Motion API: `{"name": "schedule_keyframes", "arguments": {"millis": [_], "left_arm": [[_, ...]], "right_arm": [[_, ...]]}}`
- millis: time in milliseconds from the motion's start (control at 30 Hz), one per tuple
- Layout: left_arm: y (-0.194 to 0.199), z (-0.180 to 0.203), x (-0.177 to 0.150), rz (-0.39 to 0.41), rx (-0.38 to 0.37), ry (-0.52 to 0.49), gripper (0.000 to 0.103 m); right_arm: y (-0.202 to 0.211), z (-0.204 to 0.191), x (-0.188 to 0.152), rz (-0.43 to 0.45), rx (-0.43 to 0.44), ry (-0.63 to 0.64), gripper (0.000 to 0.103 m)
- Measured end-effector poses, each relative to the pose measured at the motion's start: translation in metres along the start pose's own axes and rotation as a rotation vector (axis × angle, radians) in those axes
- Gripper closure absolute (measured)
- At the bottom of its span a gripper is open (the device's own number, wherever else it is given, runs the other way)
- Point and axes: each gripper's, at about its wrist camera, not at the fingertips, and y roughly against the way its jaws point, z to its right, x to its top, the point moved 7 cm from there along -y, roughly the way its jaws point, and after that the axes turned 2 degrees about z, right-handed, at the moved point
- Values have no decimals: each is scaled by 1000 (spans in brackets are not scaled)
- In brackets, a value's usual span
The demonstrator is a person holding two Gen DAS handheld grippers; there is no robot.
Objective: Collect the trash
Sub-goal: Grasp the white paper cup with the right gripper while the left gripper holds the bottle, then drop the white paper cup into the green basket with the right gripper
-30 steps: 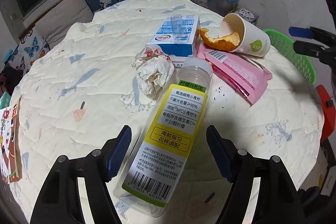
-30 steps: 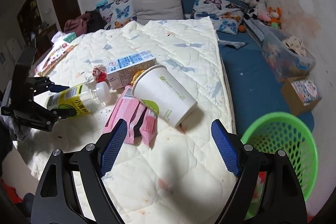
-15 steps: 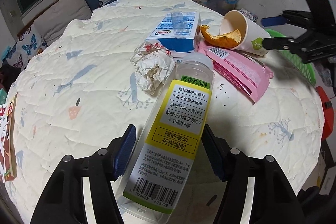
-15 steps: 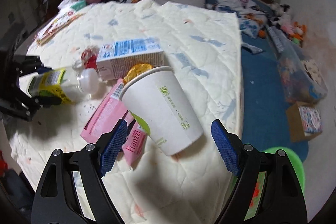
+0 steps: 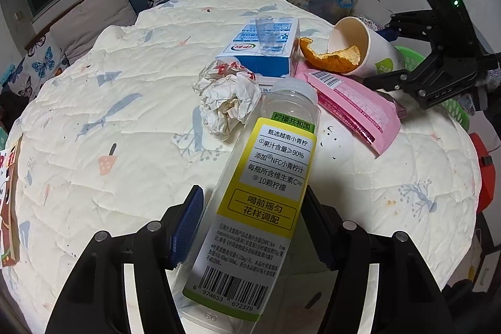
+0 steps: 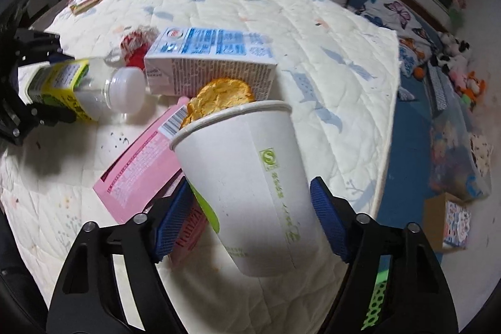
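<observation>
Nothing binned yet: your left claw (image 5: 250,224) brackets the juice bottle (image 5: 260,187), your right claw (image 6: 250,215) straddles the paper cup (image 6: 250,177), both spread apart.

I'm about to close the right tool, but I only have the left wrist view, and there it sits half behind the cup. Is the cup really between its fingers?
Observer: Yes. In the right wrist view the paper cup lies on its side between the right tool, with a blue pad on either side and the jaws wide open.
Operator: Anything beneath it that I could pinch as well?
Observer: A second pink packet with red lettering lies under the cup, close against the tool's left pad.
Operator: Where is the bin from there?
Observer: A strip of the green basket shows at the bottom of that view, just under the tool's right finger, past the mattress edge.
</observation>
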Motion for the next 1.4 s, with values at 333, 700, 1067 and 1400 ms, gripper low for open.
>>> {"name": "schedule_keyframes", "arguments": {"millis": [333,700,1067,1400], "left_arm": [[-2,-1,-2,6,-5,16,42],[0,-3,-2,19,-25,59,40],[1,-8,-1,27,-37,96,34],[-2,0,8,25,-34,73,39]], "right_arm": [[16,-1,2,-35,-57,91,36],[50,-12,-16,-53,-74,90,37],[84,-2,-51,30,-63,-159,37],[98,41,-113,29,-133,-391,37]]}}
